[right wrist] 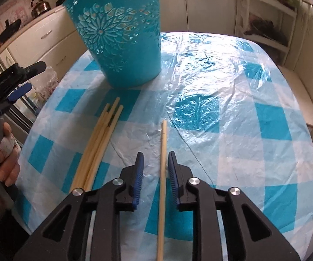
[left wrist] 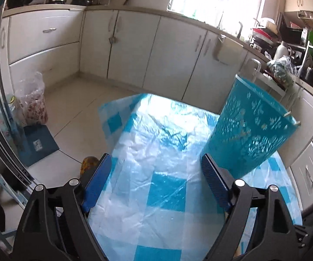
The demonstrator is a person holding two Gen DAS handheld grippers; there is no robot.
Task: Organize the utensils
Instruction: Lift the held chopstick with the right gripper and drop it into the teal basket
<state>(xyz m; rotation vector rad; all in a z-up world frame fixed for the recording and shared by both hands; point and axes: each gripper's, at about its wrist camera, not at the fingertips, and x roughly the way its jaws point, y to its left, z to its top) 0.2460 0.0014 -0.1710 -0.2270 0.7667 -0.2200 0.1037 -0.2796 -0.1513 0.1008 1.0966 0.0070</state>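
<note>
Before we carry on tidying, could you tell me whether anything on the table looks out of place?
One chopstick lies alone on the tablecloth, apart from the bundle of chopsticks, between the right gripper's open jaws. The teal basket stands upright; nothing looks spilled or damaged.

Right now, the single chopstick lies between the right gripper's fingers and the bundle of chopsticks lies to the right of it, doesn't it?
Not quite: in the right wrist view the bundle of chopsticks lies to the left of the single chopstick, which does lie between the right gripper's fingers.

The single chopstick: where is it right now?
In the right wrist view, the single chopstick lies on the checked tablecloth between the right gripper's open jaws, right of the chopstick bundle.
</note>
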